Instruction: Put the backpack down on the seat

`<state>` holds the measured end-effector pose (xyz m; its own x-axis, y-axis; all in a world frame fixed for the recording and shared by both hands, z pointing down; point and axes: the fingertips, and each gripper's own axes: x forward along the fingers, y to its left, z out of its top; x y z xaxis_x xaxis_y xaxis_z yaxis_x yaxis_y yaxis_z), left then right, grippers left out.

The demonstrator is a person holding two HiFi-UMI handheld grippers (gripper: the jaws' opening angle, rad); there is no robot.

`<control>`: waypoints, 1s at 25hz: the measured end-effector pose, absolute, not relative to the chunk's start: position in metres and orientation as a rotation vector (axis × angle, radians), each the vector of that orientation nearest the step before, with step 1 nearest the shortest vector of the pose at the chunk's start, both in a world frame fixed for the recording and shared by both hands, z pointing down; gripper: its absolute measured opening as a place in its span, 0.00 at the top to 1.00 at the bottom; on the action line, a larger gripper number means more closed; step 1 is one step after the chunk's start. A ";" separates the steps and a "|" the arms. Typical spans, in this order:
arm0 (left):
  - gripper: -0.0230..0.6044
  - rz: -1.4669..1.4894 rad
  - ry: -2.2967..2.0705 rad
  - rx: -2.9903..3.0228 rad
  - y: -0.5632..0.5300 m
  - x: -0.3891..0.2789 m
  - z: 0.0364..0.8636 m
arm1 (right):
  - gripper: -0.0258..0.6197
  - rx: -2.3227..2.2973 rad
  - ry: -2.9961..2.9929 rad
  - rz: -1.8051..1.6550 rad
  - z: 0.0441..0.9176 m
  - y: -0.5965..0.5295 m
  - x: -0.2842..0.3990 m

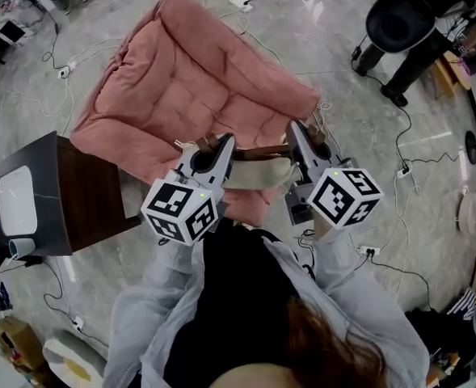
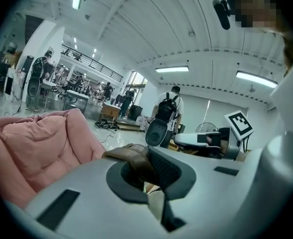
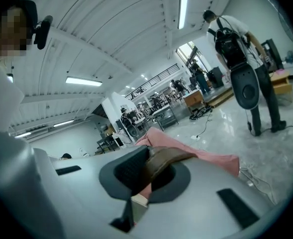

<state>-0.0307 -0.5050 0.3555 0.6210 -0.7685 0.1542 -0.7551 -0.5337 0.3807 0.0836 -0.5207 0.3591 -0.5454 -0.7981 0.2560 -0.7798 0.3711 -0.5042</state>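
While gripped by left tool [image 1: 211, 145] and right tool [image 1: 305, 136], backpack [image 1: 262, 173] over pink seat [image 1: 187, 79]

seat [image 1: 185, 87]: pink quilted armchair, thick padded arms and back, standing upright.
backpack [image 1: 258, 173]: cream body, brown straps [image 1: 258, 151], hanging by those straps just over seat's front edge.

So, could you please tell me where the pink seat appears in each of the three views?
Head view: the pink seat fills the upper middle, beyond both jaw tips.
Left gripper view: lower left, left of the jaws.
Right gripper view: a pink strip right of centre, behind the jaws.
Shared landmark: the brown strap, clamped by the left gripper and the right gripper.
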 end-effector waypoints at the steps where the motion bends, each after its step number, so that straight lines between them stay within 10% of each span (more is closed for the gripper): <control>1: 0.94 -0.038 -1.202 2.440 -0.515 -0.031 0.356 | 0.95 -1.492 2.566 -0.918 0.359 -0.528 0.084; 25: 0.94 0.291 -0.939 2.259 -0.623 -0.031 0.528 | 0.95 -1.663 2.448 -1.442 0.520 -0.596 0.068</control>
<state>-0.0308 -0.6233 0.5276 0.7169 -0.5476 0.4315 -0.6957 -0.5207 0.4949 0.0682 -0.5964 0.5203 -0.4812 -0.6816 0.5513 -0.8126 0.1110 -0.5721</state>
